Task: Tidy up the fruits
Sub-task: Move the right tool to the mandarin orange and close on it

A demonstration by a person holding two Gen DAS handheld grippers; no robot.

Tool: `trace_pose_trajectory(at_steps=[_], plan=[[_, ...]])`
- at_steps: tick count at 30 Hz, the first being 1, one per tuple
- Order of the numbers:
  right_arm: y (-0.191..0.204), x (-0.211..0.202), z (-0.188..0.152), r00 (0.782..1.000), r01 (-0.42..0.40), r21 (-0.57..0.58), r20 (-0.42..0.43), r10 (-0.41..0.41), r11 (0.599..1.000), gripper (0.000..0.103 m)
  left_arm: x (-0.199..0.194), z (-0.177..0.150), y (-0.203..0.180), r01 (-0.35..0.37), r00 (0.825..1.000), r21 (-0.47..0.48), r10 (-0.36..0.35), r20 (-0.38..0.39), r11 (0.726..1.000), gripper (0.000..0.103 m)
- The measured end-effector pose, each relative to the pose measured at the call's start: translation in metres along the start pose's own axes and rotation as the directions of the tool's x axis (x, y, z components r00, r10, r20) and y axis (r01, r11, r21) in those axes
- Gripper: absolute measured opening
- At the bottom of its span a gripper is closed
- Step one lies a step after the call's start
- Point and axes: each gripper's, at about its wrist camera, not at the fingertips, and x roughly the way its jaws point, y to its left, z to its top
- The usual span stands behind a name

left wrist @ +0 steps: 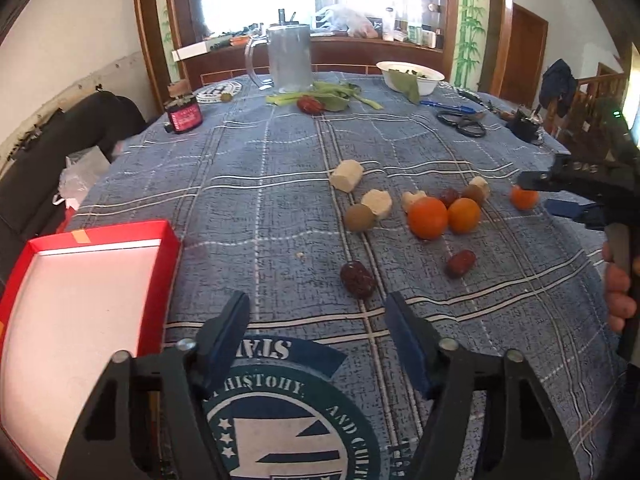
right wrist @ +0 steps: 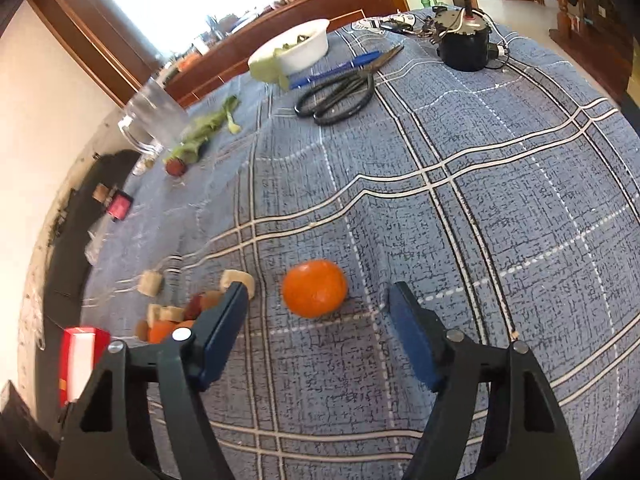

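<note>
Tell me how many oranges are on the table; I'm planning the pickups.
3. Two oranges touch in the fruit cluster; a third orange sits apart to the right, before the open right gripper. None appears hidden.

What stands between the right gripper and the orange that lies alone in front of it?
Nothing visible. The right gripper is open, and only bare tablecloth lies between its fingers and the lone orange.
</note>
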Motion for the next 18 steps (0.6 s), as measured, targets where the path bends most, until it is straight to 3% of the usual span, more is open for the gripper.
trace_pose_trajectory(at_steps=[9, 14, 18], plan=[[0.009, 0.005, -0.004, 0.993, 0.113, -0.066, 0.033, -0.111, 0.991, 0.053, 0.004, 0.005, -0.003, 0.062, 0.998, -0.005, -0.062, -0.028, 0.998, 0.064], [0.019, 0.007, -0.009, 0.992, 0.127, -0.115, 0.033, -0.124, 0.985, 0.036, 0.009, 0.010, -0.013, 0.079, 0.996, 0.018, -0.078, -0.032, 0.997, 0.063], [0.022, 0.008, -0.011, 0.989, 0.144, -0.128, 0.037, -0.140, 0.981, 0.036, 0.021, 0.013, -0.017, 0.096, 0.994, 0.019, -0.095, -0.061, 0.995, 0.049]])
